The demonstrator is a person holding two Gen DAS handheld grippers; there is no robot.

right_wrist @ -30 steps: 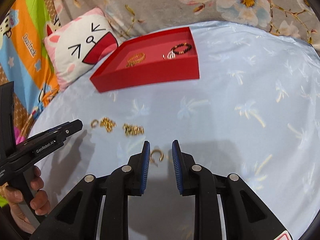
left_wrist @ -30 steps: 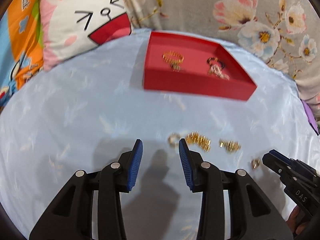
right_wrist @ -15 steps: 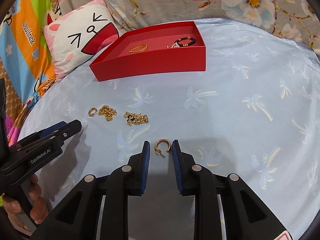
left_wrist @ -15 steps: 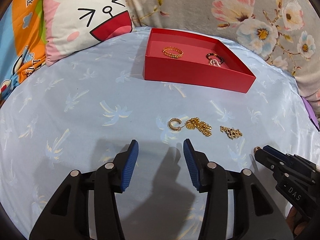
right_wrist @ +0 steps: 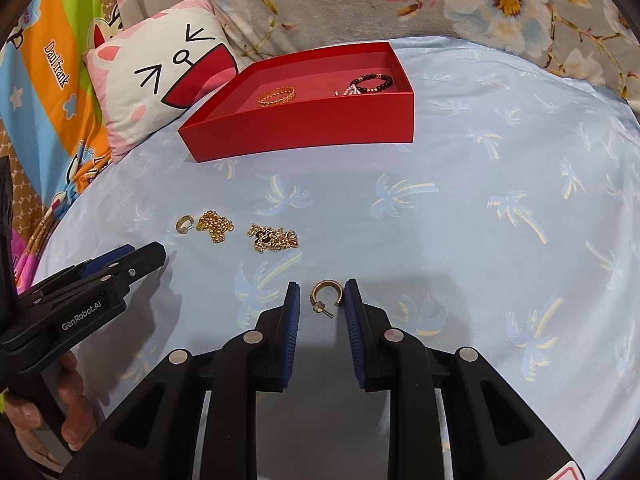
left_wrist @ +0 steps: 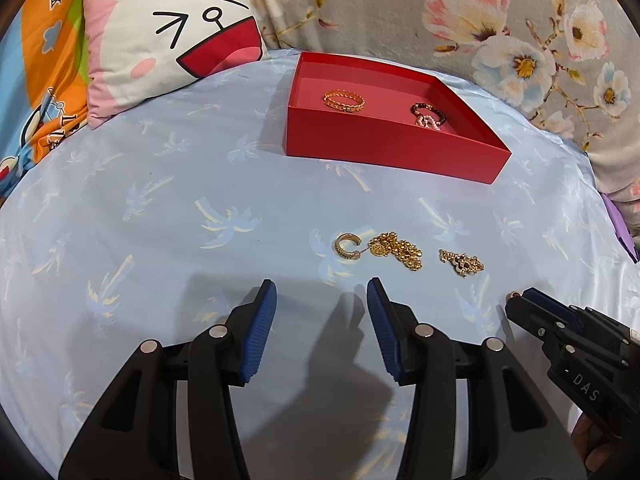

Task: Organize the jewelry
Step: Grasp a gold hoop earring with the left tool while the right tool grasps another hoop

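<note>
Red tray (left_wrist: 384, 148) at the far side of the pale blue palm-print sheet (left_wrist: 160, 216), holding a gold chain bracelet (left_wrist: 344, 101) and a dark bead bracelet (left_wrist: 430, 114). Nearer than the tray, loose on the sheet: gold hoop earring (left_wrist: 346, 246), gold chain (left_wrist: 396, 250) touching it, second gold cluster (left_wrist: 462, 262) just beside.

Left gripper (left_wrist: 322, 308) short of that row, fingers moderately apart, nothing between them. Right gripper (right_wrist: 322, 306) low over a second hoop earring (right_wrist: 326, 294), pads narrowly straddling it, a sliver of sheet visible on either side, not yet pinched. Cat-face pillow (right_wrist: 160, 76) left of the tray.
</note>
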